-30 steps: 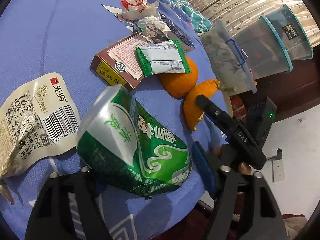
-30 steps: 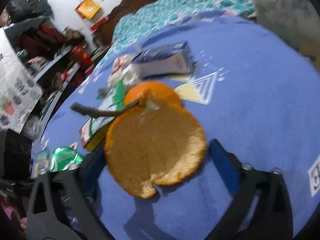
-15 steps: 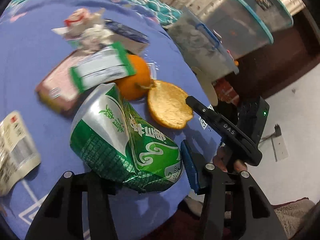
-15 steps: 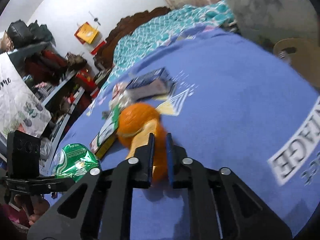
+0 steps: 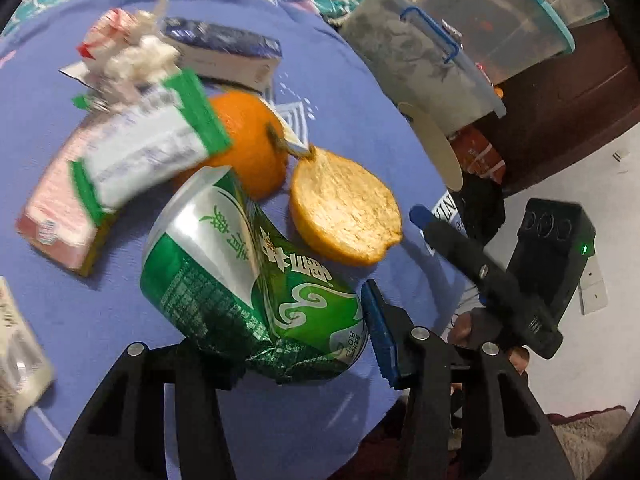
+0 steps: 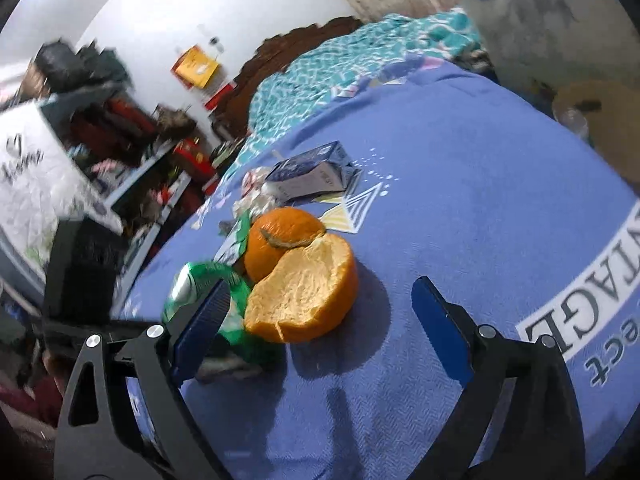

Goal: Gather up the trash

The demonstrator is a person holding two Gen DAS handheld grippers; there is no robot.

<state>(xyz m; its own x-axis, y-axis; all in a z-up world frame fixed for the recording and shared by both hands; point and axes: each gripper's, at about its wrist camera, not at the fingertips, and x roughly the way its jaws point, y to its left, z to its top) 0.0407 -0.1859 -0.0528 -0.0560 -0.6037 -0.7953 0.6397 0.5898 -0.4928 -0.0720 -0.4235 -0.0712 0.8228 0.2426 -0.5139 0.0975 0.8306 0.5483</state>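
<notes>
My left gripper (image 5: 294, 334) is shut on a crushed green can (image 5: 248, 276) and holds it over the blue cloth (image 5: 352, 92). The can also shows in the right wrist view (image 6: 204, 296). An orange peel (image 5: 344, 208), pith side up, lies right of the can, joined by a twig to a second peel (image 5: 244, 140). My right gripper (image 6: 320, 328) is open just in front of the peel (image 6: 304, 292), which lies between its jaws but a little ahead. The right gripper shows in the left wrist view (image 5: 452, 236).
A green-edged wrapper (image 5: 148, 152) lies on a brown box (image 5: 56, 216). A blue carton (image 5: 224, 52) and crumpled paper (image 5: 120, 52) lie behind. A white packet (image 5: 16, 344) lies at the left. Plastic storage bins (image 5: 432, 52) stand beyond the cloth's edge.
My right gripper was open around the peel, shut half a second ago, and now stands open again behind it. My left gripper swung right with the can held.
</notes>
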